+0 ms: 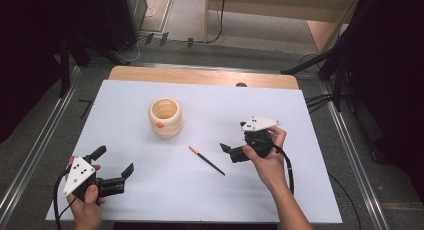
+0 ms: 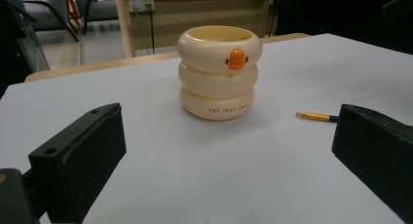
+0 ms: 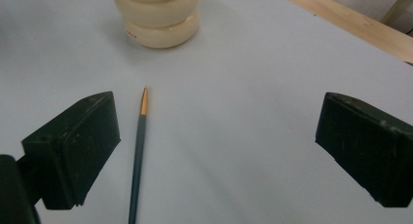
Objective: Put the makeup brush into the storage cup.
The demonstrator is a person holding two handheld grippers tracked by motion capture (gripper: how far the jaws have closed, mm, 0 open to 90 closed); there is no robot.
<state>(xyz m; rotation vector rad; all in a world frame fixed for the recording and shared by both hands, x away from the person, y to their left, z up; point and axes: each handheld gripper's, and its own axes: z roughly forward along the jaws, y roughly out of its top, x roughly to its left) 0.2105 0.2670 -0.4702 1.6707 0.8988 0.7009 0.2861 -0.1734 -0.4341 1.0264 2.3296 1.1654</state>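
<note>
Lying flat on the white table cover (image 1: 150, 200), between the two grippers and well apart from the cream ringed pot (image 1: 165, 117): a thin dark pencil (image 1: 206, 160), gold tip turned toward the pot. Hovering just beside the pencil's lower end, the right gripper (image 1: 235, 140), jaws spread wide, clamped on nothing; seen from its own view with the pencil (image 3: 138, 156) close to the left-hand jaw. Held near the front left corner, the left gripper (image 1: 116, 162), jaws likewise wide apart and empty, facing the pot (image 2: 218, 73) with its orange beak mark.
</note>
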